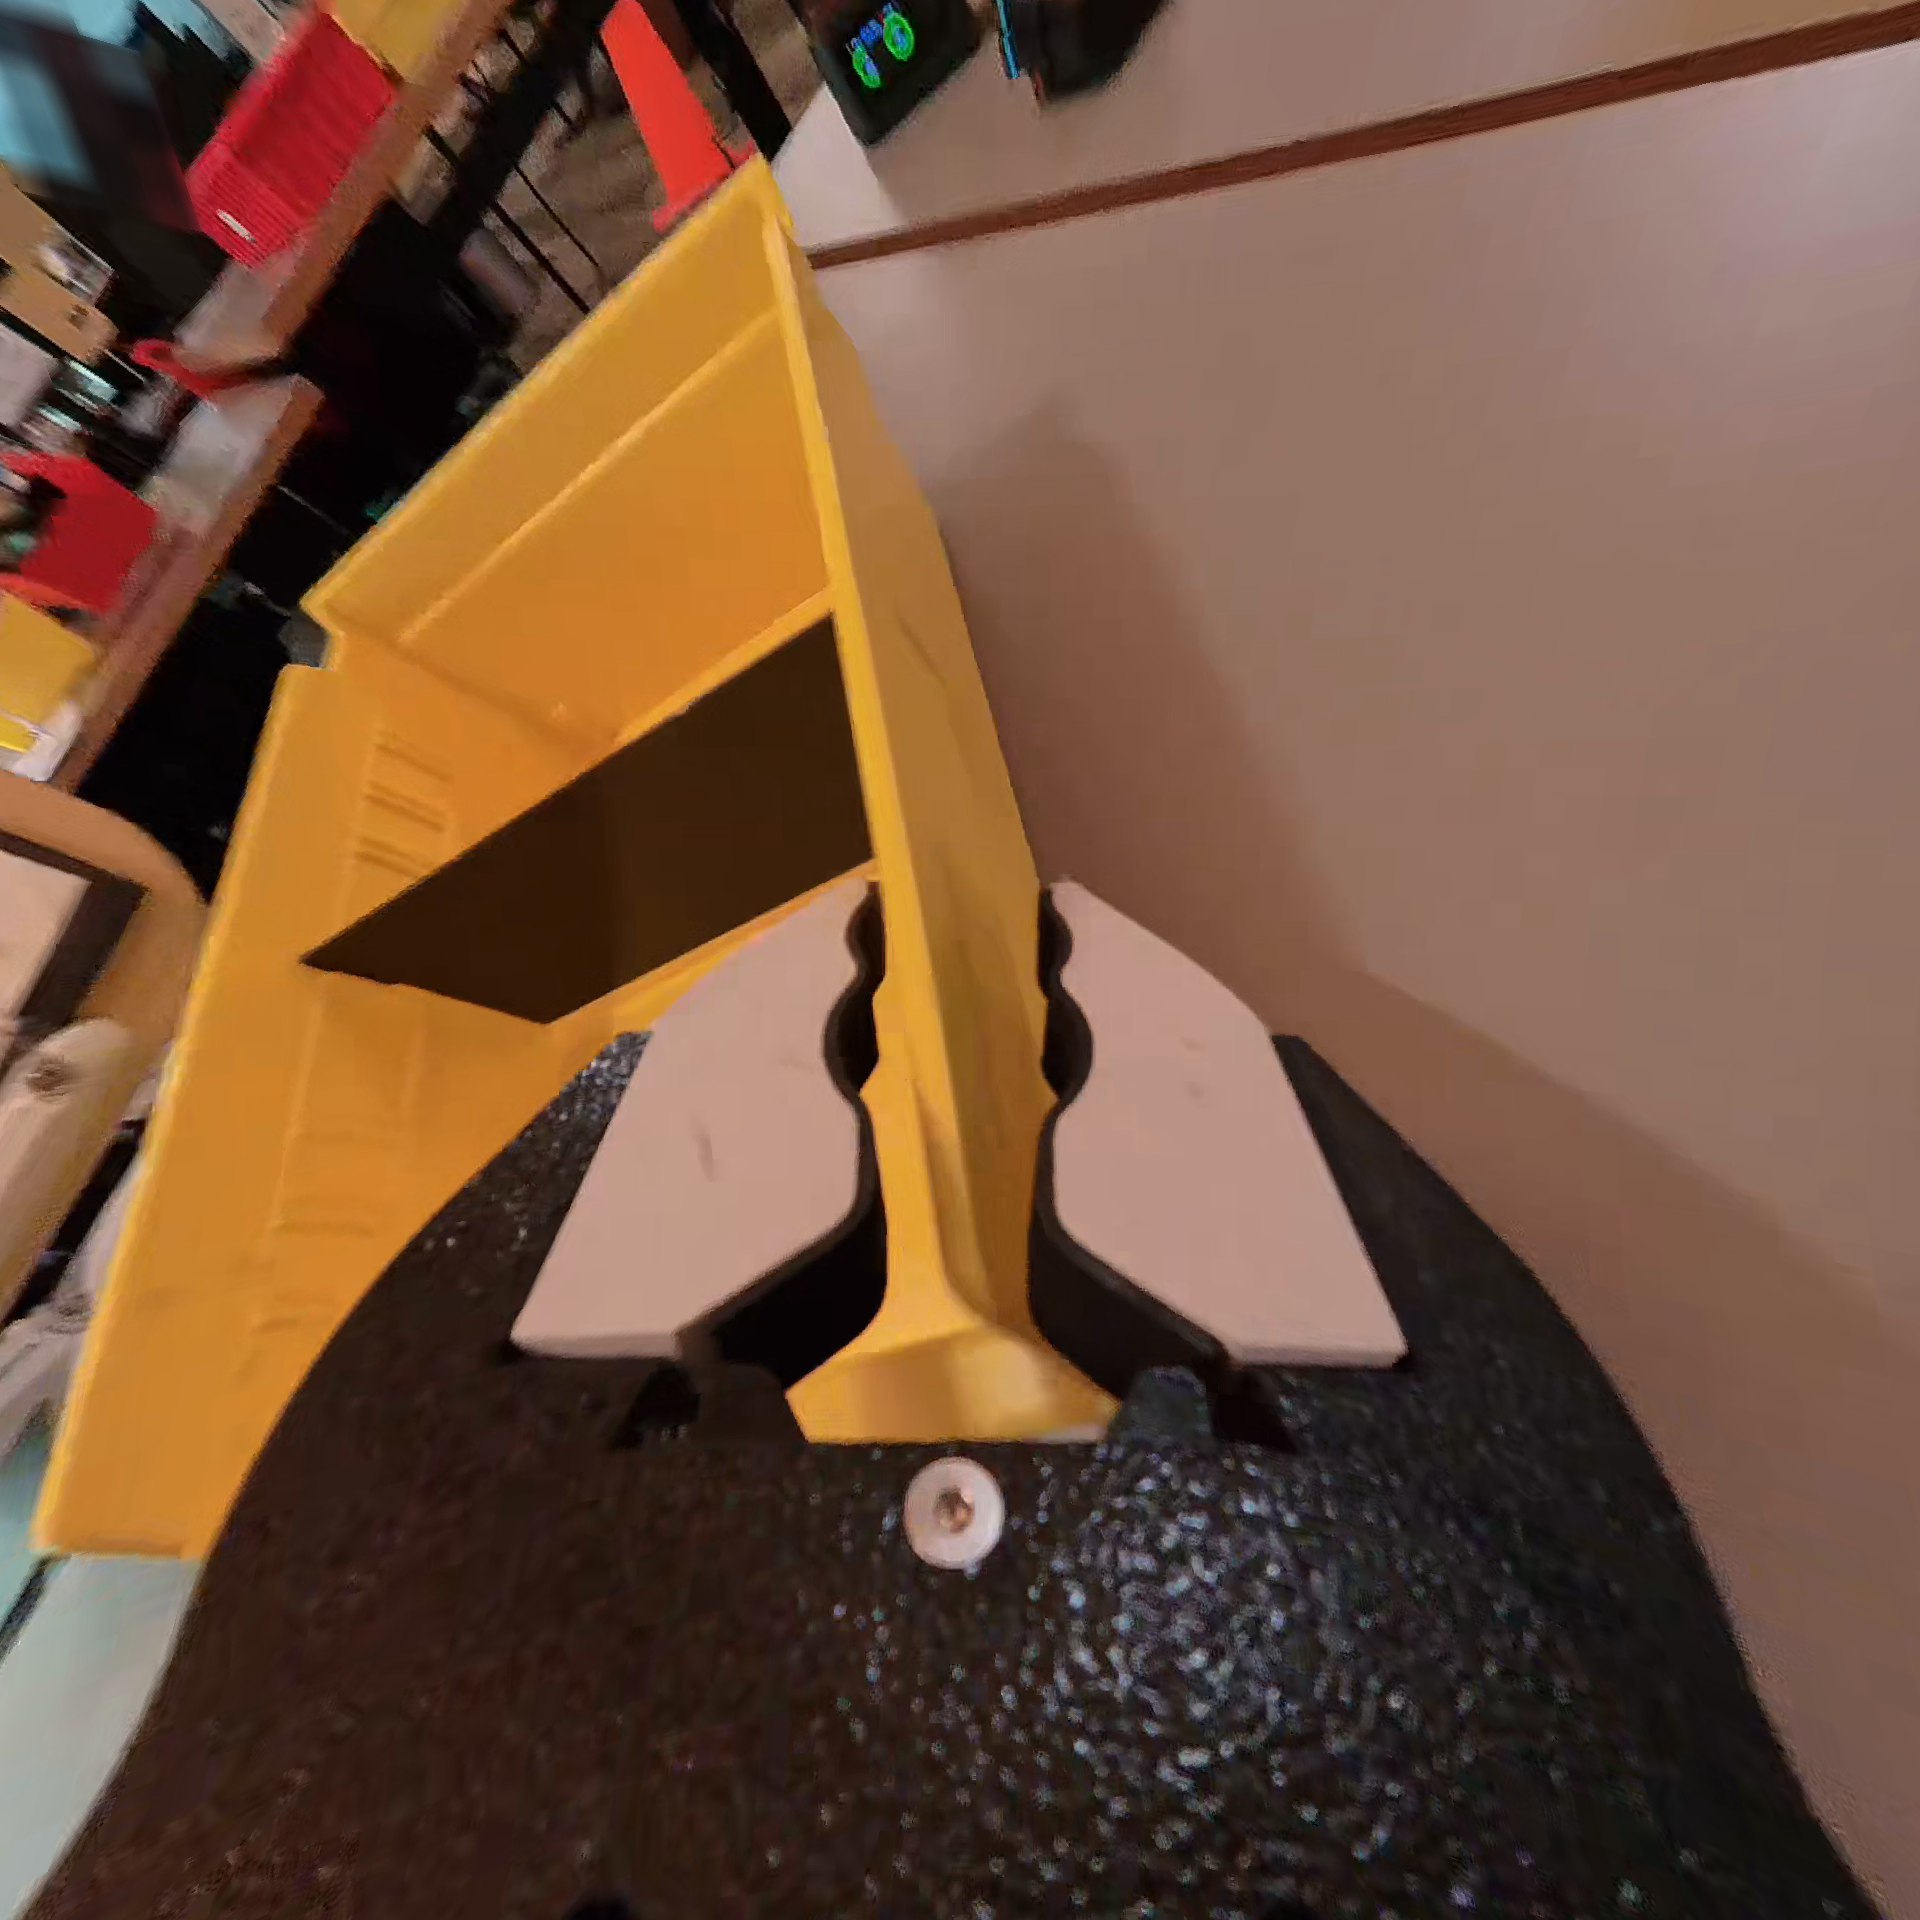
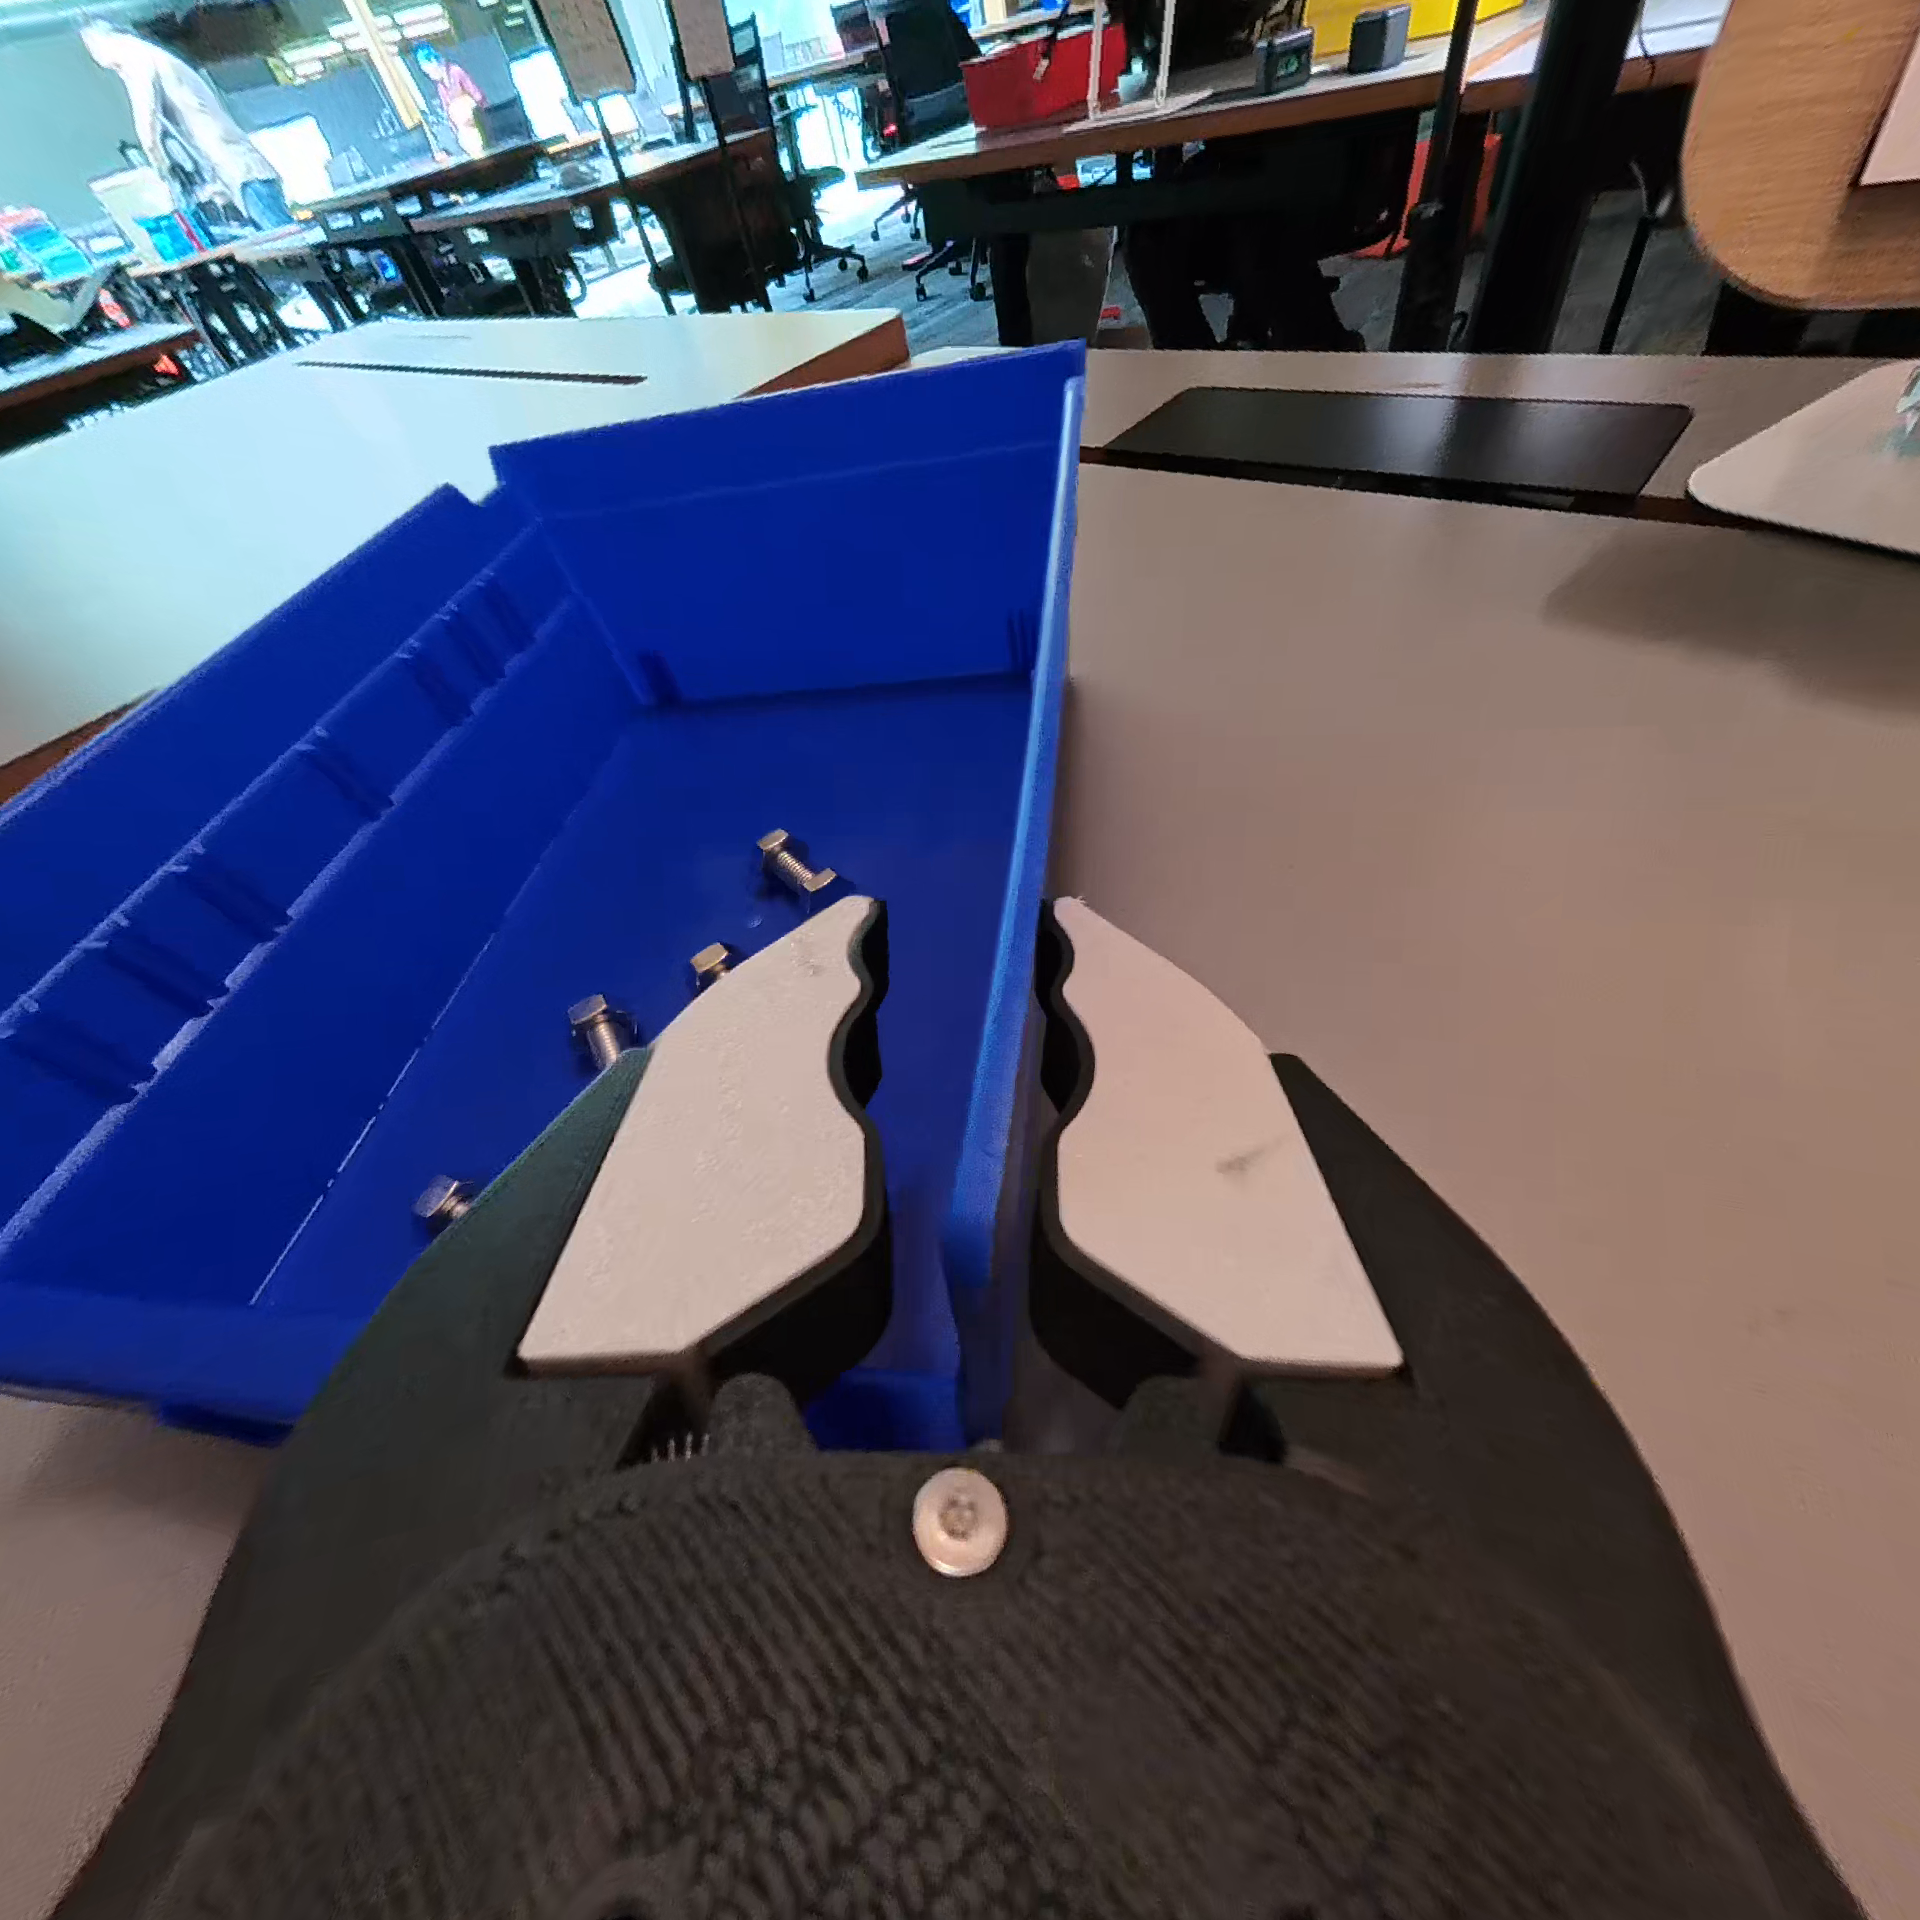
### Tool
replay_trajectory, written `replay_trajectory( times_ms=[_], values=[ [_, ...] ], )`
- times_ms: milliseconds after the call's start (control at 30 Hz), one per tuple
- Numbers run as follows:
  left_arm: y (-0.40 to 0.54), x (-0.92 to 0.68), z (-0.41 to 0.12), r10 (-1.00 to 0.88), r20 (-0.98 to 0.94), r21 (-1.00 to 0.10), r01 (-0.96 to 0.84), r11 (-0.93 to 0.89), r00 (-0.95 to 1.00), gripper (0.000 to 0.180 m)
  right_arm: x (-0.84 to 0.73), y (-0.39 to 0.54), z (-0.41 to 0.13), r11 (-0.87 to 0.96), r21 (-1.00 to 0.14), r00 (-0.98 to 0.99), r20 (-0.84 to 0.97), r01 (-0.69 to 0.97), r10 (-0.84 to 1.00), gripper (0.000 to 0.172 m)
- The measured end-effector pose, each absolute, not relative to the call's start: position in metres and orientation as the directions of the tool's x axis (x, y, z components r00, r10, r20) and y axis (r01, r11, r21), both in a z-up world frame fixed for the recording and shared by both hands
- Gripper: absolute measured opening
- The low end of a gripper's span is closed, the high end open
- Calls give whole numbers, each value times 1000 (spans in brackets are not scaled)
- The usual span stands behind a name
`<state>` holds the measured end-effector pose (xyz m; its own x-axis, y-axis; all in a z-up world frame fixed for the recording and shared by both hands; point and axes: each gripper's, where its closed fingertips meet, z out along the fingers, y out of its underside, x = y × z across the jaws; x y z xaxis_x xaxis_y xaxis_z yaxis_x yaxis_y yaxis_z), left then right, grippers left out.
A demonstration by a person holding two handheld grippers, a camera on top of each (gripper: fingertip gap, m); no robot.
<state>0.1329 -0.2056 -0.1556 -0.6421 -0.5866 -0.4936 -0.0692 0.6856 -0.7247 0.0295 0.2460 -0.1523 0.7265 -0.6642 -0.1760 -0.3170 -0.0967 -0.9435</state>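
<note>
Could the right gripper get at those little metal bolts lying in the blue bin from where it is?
Probably yes. The bolts lie loose on the floor of the open-topped blue bin, with nothing over them. The right gripper currently straddles the bin's side wall, one finger already inside beside the bolts, so it would need to shift over first.

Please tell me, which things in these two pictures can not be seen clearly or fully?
- Yellow bin, left wrist view: near end hidden behind the left gripper; background shelves blurred.
- Blue bin, right wrist view: near right corner hidden behind the right gripper.
- Bolts: some partly covered by a finger; full count unclear.
- White plate: cut off by the right edge.
</note>
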Motion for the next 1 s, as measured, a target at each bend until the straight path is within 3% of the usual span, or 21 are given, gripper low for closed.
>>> replay_trajectory(
  times_ms=[167, 233, 333, 433, 467, 500, 567, 633, 733, 800, 900, 1000],
  values=[
    [-194, 88, -98, -586, -391, -812, -34, 583, -710, 58, 32, 247, -149, -120, -958, 761, -127, -260, -636, 45],
    [-174, 61, -55, -614, -274, -896, -35, 443, -740, 56, 35, 238, -140, -128, -968, 799, -102, -218, -592, 56],
    [-110, 29, 11, -656, -99, -975, -60, 216, -748, 54, 44, 208, -129, -167, -964, 827, -80, -206, -557, 87],
    [-4, 9, 52, -758, -52, -996, -23, 87, -650, 53, 56, 160, -119, -202, -938, 805, -116, -281, -581, 93],
    [36, 2, 57, -798, -70, -997, 20, 73, -598, 30, 60, 141, -123, -251, -915, 791, -108, -316, -602, 95],
    [80, -3, 58, -861, -61, -998, 43, 46, -505, 38, 59, 124, -121, -244, -908, 788, -133, -340, -601, 94],
    [159, -21, 49, -938, 26, -998, 40, -43, -346, 56, 55, 92, -107, -173, -923, 790, -183, -343, -585, 90],
    [221, -45, 28, -968, 105, -994, 2, -108, -228, 52, 67, 44, -104, -154, -926, 713, -151, -344, -685, 89],
    [303, -75, -24, -996, 76, -992, -102, -80, 44, 56, 95, -58, -92, -75, -950, 433, -67, -303, -899, 93],
    [344, -93, -73, -977, 5, -963, -261, -61, 211, 76, 106, -132, -87, -54, -960, 183, 3, -276, -983, 95],
    [366, -113, -138, -950, -41, -897, -430, -102, 310, 90, 120, -194, -104, -59, -951, -13, 66, -304, -998, 109],
    [360, -108, -172, -954, -1, -882, -450, -141, 301, 78, 131, -187, -135, 23, -927, 13, -30, -375, -999, 109]
  ],
)
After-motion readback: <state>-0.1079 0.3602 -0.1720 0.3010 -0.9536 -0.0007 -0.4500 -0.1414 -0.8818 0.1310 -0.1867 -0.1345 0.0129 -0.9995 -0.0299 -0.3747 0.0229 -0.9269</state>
